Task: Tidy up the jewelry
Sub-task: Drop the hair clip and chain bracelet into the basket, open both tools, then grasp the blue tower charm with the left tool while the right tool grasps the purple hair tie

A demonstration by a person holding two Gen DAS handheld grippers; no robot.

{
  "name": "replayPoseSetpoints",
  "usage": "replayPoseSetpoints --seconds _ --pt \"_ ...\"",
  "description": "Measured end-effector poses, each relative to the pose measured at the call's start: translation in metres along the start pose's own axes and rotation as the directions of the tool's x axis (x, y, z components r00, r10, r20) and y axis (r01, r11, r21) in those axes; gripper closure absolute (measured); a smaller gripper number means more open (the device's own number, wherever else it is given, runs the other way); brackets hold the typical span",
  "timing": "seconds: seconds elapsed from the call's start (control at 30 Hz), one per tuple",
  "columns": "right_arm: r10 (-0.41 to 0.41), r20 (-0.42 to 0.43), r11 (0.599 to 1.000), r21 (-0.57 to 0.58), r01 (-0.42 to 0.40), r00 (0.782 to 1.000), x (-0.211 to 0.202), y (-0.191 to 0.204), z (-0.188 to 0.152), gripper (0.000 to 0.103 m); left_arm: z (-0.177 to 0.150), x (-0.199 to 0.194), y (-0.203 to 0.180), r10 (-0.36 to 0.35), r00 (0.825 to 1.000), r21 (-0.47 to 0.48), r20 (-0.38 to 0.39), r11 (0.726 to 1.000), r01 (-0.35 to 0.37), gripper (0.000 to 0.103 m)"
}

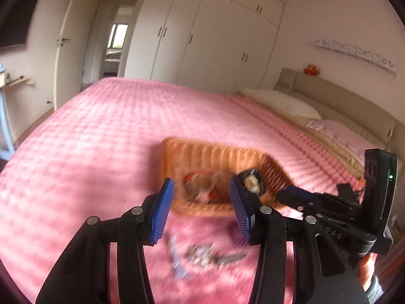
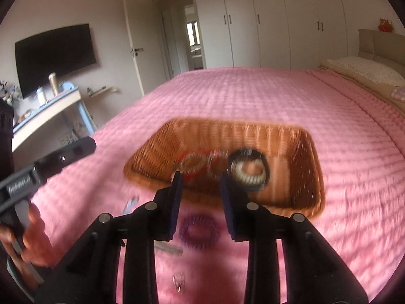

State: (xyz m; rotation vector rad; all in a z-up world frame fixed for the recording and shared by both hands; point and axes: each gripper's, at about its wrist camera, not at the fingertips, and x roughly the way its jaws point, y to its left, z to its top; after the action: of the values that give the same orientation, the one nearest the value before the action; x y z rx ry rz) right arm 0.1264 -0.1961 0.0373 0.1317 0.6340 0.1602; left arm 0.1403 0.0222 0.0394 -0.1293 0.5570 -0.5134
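Observation:
An orange wicker basket [image 1: 215, 152] [image 2: 227, 131] sits on the pink bedspread. Inside it lie a black-and-cream bracelet [image 2: 249, 169] [image 1: 251, 181] and a red ring-shaped piece [image 2: 195, 164], all blurred. My left gripper [image 1: 201, 187] hovers open just before the basket's near rim, with nothing between its blue pads. My right gripper [image 2: 201, 179] is also open and empty at the near rim. On the bedspread in front of the basket lie a purple spiral band [image 2: 200, 230], a small silver piece [image 2: 178, 281], a silver clip [image 1: 177, 261] and a blurred pile of jewelry [image 1: 202, 253].
The pink bedspread [image 1: 101, 139] stretches wide to the left and behind the basket. Pillows [image 1: 283, 103] and a beige headboard [image 1: 341, 93] are at the right. White wardrobes [image 1: 215, 38], a door, a wall screen [image 2: 55, 55] and a side desk [image 2: 50, 111] lie beyond the bed.

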Motion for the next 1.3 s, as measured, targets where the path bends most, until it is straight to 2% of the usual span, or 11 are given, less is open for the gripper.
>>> replayPoseSetpoints --seconds 0.1,0.23,0.33,0.5,0.63,0.87,0.93,1.03,1.2,1.3 --pt "0.003 -0.038 1.000 0.011 -0.002 0.999 0.003 0.001 -0.013 0.075 -0.014 0.001 0.012 0.043 0.996 -0.017 -0.076 0.999 -0.045 0.059" --pt "-0.025 -0.083 0.999 0.028 0.027 0.996 0.012 -0.006 -0.029 0.075 -0.035 0.013 0.026 0.038 0.984 -0.063 -0.176 0.997 -0.050 0.059" --pt "-0.053 -0.149 0.997 0.047 0.060 0.987 0.029 -0.013 -0.038 0.075 -0.048 0.029 0.027 0.046 0.973 -0.060 -0.225 0.996 -0.061 0.060" --pt "-0.050 -0.210 0.996 0.062 0.064 0.976 0.049 -0.018 -0.041 0.075 -0.064 0.053 0.031 0.077 0.953 -0.043 -0.293 0.995 -0.094 0.063" --pt "-0.055 -0.256 0.994 0.074 0.076 0.965 0.068 -0.020 -0.039 0.075 -0.067 0.056 0.031 0.082 0.949 -0.028 -0.306 0.995 -0.095 0.070" --pt "-0.096 -0.276 0.995 0.012 0.104 0.956 0.084 -0.010 -0.037 0.075 -0.070 0.061 0.025 0.141 0.939 0.022 -0.314 0.990 -0.141 0.074" --pt "-0.104 -0.273 0.994 -0.007 0.106 0.956 0.085 -0.006 -0.037 0.077 -0.070 0.059 0.024 0.135 0.941 0.024 -0.310 0.991 -0.134 0.088" --pt "-0.096 -0.268 0.995 -0.012 0.096 0.959 0.082 -0.004 -0.038 0.084 -0.069 0.056 0.025 0.133 0.944 0.021 -0.302 0.991 -0.133 0.093" --pt "-0.081 -0.267 0.996 0.000 0.084 0.960 0.080 -0.007 -0.041 0.084 -0.070 0.057 0.023 0.144 0.943 0.033 -0.301 0.989 -0.141 0.093" --pt "-0.078 -0.271 0.997 0.000 0.081 0.960 0.081 -0.007 -0.041 0.084 -0.072 0.061 0.019 0.162 0.935 0.057 -0.315 0.987 -0.151 0.084"
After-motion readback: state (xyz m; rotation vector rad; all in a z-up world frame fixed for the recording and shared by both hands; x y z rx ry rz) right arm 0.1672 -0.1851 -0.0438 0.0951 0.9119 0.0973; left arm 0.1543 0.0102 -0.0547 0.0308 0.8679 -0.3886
